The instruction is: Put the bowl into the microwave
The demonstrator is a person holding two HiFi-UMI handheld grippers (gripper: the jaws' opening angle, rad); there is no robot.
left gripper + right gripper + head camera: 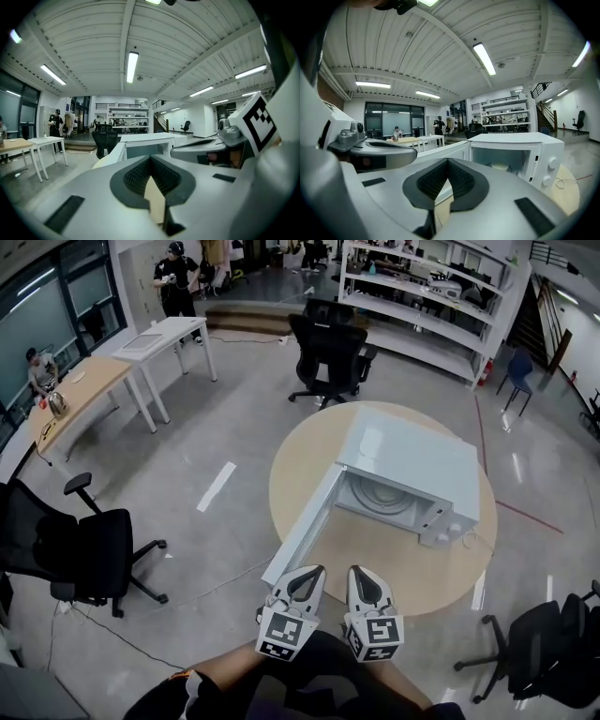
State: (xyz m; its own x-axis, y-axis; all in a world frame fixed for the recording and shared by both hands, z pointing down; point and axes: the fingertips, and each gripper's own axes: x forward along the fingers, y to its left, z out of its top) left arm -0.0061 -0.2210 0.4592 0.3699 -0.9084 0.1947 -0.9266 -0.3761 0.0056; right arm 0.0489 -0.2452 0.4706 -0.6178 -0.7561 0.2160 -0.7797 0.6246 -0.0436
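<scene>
Bowl: pale round bowl, inside the white box microwave (door open).
Microwave: on round wooden table.
Left gripper: jaws clenched, empty.
Right gripper: jaws clenched, empty.

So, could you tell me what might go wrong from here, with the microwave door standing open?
The open door of the microwave juts out toward the left hand-held gripper and right hand-held gripper, both shut and empty; moving forward could knock it. A bowl seems to sit inside already, so closing the door roughly might jolt it.
</scene>
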